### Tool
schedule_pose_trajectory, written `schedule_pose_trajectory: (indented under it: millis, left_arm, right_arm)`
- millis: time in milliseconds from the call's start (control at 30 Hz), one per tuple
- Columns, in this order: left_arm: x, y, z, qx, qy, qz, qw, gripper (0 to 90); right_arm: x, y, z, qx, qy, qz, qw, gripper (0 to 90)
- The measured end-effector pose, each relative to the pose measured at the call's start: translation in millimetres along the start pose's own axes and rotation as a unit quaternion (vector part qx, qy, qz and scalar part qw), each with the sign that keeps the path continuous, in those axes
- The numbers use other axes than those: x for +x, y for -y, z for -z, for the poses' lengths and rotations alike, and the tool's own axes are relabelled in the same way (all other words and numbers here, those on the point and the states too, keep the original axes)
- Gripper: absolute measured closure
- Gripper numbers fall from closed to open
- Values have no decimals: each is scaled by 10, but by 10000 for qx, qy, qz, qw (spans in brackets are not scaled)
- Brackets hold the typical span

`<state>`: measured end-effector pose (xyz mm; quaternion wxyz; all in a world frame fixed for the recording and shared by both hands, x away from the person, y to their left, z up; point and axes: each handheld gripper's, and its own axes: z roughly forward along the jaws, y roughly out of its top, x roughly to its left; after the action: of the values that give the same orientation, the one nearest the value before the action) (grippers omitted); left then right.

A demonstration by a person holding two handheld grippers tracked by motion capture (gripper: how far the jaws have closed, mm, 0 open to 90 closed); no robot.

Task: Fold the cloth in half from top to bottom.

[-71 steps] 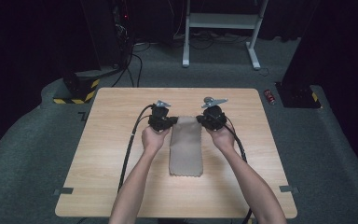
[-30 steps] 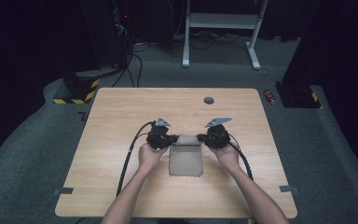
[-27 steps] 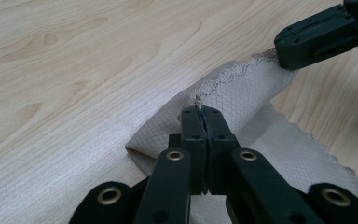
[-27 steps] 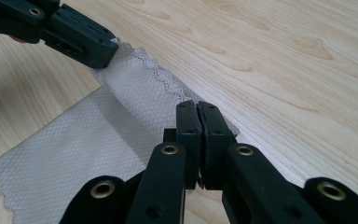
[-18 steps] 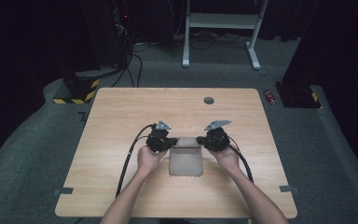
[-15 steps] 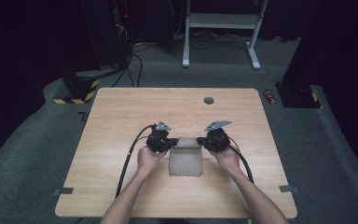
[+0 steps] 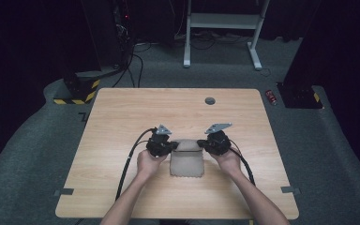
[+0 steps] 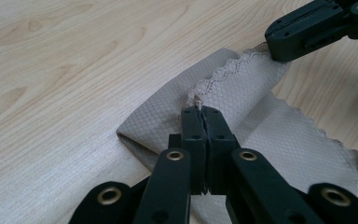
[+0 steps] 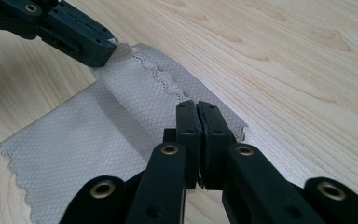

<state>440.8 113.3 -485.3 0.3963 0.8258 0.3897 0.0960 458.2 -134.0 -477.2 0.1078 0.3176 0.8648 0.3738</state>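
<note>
A beige quilted cloth (image 7: 186,163) with scalloped edges lies on the wooden table (image 7: 122,117), its far part folded back over the near part. My left gripper (image 7: 172,146) is shut on the left corner of the folded-over edge, and in the left gripper view its closed tips (image 8: 200,109) pinch the cloth (image 8: 242,88). My right gripper (image 7: 201,144) is shut on the right corner; its tips (image 9: 196,106) clamp the cloth (image 9: 88,135) at the hem. Each gripper view also shows the other gripper farther off: the right one (image 8: 279,44) and the left one (image 9: 93,46).
A dark round grommet (image 7: 210,101) sits near the table's far edge. Black cables (image 7: 130,159) trail from the grippers toward the near edge. A red can (image 7: 272,96) lies on the carpet beyond the table's right corner, near a white desk frame (image 7: 220,21).
Both grippers have drawn the cloth's far edge toward the person, folding the long cloth to about half its length. Over the last second they barely moved.
</note>
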Motion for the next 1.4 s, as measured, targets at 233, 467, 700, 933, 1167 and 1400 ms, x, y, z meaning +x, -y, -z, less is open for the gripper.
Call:
schedule_pose_trajectory:
  millis: [233,467,700,933,1167,1400]
  left_arm:
    - [-16,13,18,18,21,-34,10000,887]
    - [-72,20,38,-15,66,-68,10000,886]
    - [-82,82,39,-5,105,-31,9999,886]
    - [-84,120,70,-34,150,11,9999,886]
    - [-96,160,73,-26,165,-27,9999,886]
    - [-104,195,69,-3,161,-32,9999,886]
  right_arm:
    - [25,38,10,-10,-52,26,10000,879]
    - [28,90,56,-50,-102,-39,9999,879]
    - [60,130,77,-90,-159,6,9998,878]
    - [106,164,81,-116,-209,28,9997,878]
    - [137,190,90,-111,-233,40,9997,878]
    - [165,216,97,-114,-274,63,9995,878]
